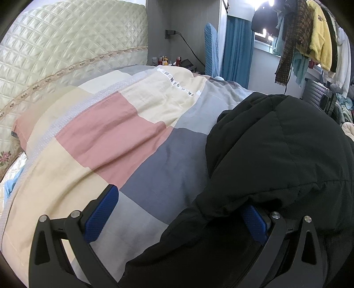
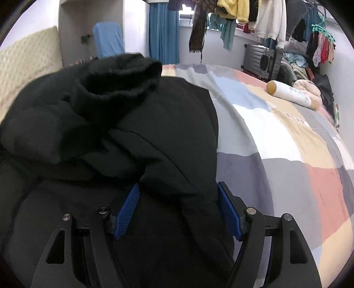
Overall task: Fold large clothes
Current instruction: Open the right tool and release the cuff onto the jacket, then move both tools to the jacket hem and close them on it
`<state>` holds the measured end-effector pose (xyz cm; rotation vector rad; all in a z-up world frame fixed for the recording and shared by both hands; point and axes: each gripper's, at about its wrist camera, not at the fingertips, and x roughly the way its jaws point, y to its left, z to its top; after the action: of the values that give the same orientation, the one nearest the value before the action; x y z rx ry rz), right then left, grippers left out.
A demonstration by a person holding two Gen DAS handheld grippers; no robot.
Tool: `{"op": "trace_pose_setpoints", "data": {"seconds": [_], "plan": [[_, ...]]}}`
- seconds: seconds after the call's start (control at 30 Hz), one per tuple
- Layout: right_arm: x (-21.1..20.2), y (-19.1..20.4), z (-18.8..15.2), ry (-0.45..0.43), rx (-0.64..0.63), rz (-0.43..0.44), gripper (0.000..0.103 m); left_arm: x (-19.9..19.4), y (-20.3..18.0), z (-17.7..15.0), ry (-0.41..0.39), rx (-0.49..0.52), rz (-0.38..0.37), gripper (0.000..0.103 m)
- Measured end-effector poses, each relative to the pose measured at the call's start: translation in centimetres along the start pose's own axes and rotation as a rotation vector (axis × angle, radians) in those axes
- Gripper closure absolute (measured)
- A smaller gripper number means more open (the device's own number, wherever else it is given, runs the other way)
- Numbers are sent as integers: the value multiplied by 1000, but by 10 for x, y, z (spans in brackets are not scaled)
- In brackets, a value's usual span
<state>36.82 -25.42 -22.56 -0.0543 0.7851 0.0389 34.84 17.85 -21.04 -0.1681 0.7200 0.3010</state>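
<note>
Nearest you, right wrist view: your right gripper [image 2: 177,208] has its jaws spread wide, blue pads [image 2: 130,208] well apart. A fold of the black padded jacket [image 2: 168,137] runs up between them from 6 toward 12 o'clock; the cloth lies close to both pads but neither clearly presses it, so read this as open over the fabric, not a grip.

Left wrist view: your left gripper [image 1: 177,219] is also wide open. Left-hand pad [image 1: 100,212] sits over bare patchwork duvet [image 1: 137,141]; the other pad is half buried under the jacket edge [image 1: 221,206] at about 4 o'clock. Nothing pinched there either.

Key relation: the jacket lies bunched on the bed, straight ahead of the right gripper and off at 2–3 o'clock from the left. Its long axis, in the right view, runs roughly 6 to 12, ending in the fuzzy dark collar or cuff [image 2: 124,73] at 11 o'clock. The right hand looks nearer to the bulk; the left is only at its margin.

My guess: you're between folds, so next grab likely needs the left to shift toward 3 o'clock onto the hem.

Farther out: a cylindrical bolster [image 2: 289,94] at 2 o'clock on the duvet, well apart from the jacket; quilted headboard [image 1: 66,44] at 10 o'clock; hanging clothes [image 2: 234,11] by the window behind.
</note>
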Motion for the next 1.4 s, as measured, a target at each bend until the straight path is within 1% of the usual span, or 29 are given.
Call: {"op": "trace_pose_setpoints", "data": {"seconds": [0.1, 0.17, 0.2, 0.3, 0.4, 0.6, 0.7, 0.77, 0.87, 0.97, 1.03, 1.13, 1.23, 1.33, 1.4], "plan": [[0, -9, 8, -42, 87, 24, 34, -2, -2, -1, -6, 6, -3, 0], [-8, -16, 14, -88, 157, 52, 33, -2, -3, -1, -13, 7, -5, 0], [-14, -18, 18, -120, 171, 61, 34, -3, -3, 0, -16, 7, -7, 0], [-29, -16, 25, -181, 148, 51, 34, -4, -3, 0, -20, 8, -17, 0], [-36, -24, 27, -217, 169, 50, 34, -4, -3, 0, -21, 7, -26, 0], [-29, -36, 26, -231, 211, 32, 34, -2, -6, -1, -21, 20, -32, 0], [-20, -42, 22, -240, 202, -28, 32, 0, -9, -3, -16, 35, -33, 0], [-8, -49, 18, -207, 214, -42, 30, 1, -10, -3, -11, 40, -32, 0], [8, -55, 10, -151, 245, -31, 30, 0, -11, -4, -13, 42, -29, 0], [6, -53, 6, -138, 247, -29, 30, -3, -13, -4, -16, 45, -29, 0], [-3, -50, 6, -139, 233, -37, 30, -9, -17, -2, -23, 57, -37, 0], [-18, -49, 7, -133, 256, -5, 29, -25, -28, 3, -39, 125, -19, 1], [-43, -42, 11, -144, 262, 19, 29, -49, -30, 7, -51, 122, -41, 1], [-83, -34, 13, -182, 274, 48, 29, -82, -30, 12, -76, 110, -98, 0], [-107, -29, 15, -213, 285, 75, 29, -108, -32, 14, -103, 122, -114, 0]]}}
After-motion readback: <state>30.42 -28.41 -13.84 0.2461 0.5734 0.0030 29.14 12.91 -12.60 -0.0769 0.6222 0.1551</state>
